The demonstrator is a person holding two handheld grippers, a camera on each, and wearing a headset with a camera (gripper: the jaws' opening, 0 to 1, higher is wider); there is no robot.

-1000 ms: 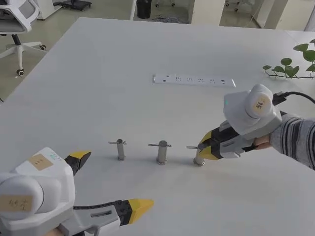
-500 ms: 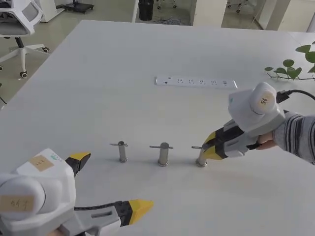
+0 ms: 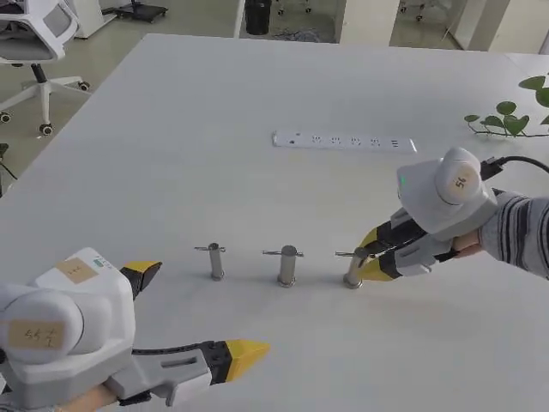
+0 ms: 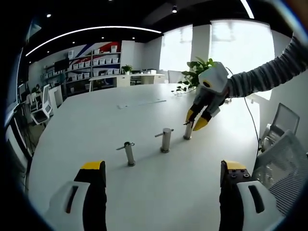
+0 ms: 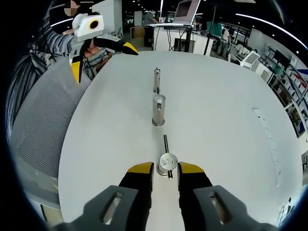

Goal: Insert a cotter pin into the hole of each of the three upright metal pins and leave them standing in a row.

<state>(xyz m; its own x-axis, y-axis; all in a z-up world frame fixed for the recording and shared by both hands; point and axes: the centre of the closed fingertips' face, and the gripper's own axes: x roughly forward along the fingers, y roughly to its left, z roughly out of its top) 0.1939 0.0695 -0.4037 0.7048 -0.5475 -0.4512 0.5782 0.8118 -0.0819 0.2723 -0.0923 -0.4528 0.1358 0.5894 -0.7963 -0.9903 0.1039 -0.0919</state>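
My right gripper (image 5: 166, 168) straddles right pin (image 3: 352, 275) — can't tell if clamped; left gripper (image 4: 162, 166) released. Slick, tippy steel — I'd hold low.

Round sticker (image 3: 461, 182) on right gripper (image 3: 365, 256), maybe "56" (blurred); left gripper (image 3: 204, 307) labels (image 3: 34, 335) unreadable

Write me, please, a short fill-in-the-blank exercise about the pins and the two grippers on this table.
The metal pins standing in a row on the table number ___. The right gripper is at the ___ end of that row in the head view. The left gripper has its jaws wide ___, holding nothing. Missing words: three; right; open.
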